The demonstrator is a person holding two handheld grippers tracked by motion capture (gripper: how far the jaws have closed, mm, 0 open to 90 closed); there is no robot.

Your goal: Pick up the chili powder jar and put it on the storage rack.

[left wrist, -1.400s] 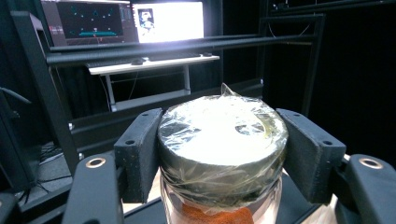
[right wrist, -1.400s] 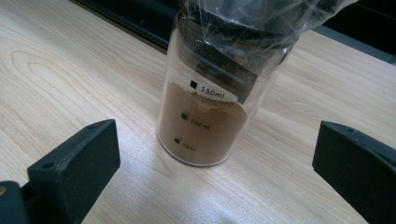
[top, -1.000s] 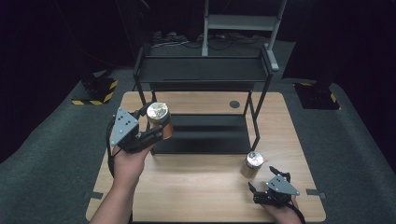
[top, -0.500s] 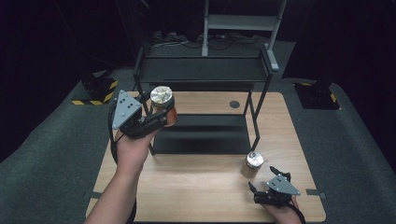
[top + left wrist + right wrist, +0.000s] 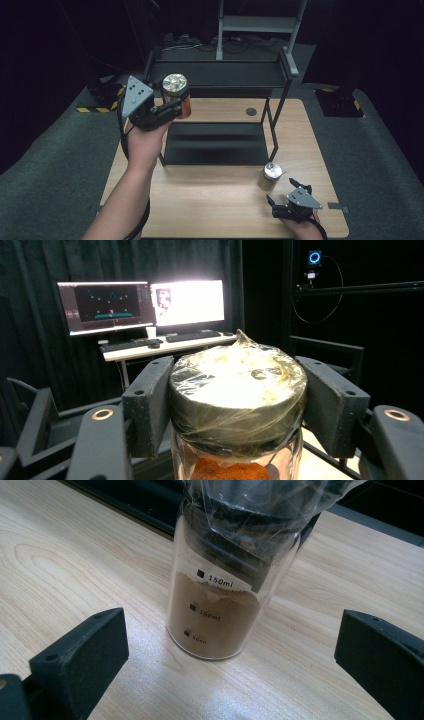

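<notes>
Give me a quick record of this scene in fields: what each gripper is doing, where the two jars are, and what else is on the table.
left gripper: shut on the orange-powder jar, held up beside the rack's top shelf
right gripper: open, jaws either side of the brown-powder jar, not touching
brown-powder jar: upright on the table, in front of the rack
rack: black, two shelves, both bare
table: light wood
jar lids: wrapped in clear film

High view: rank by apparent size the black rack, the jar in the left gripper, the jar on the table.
1. black rack, largest by far.
2. jar in the left gripper.
3. jar on the table.
The held jar is raised nearer the camera, so the two jars may really match.
</notes>
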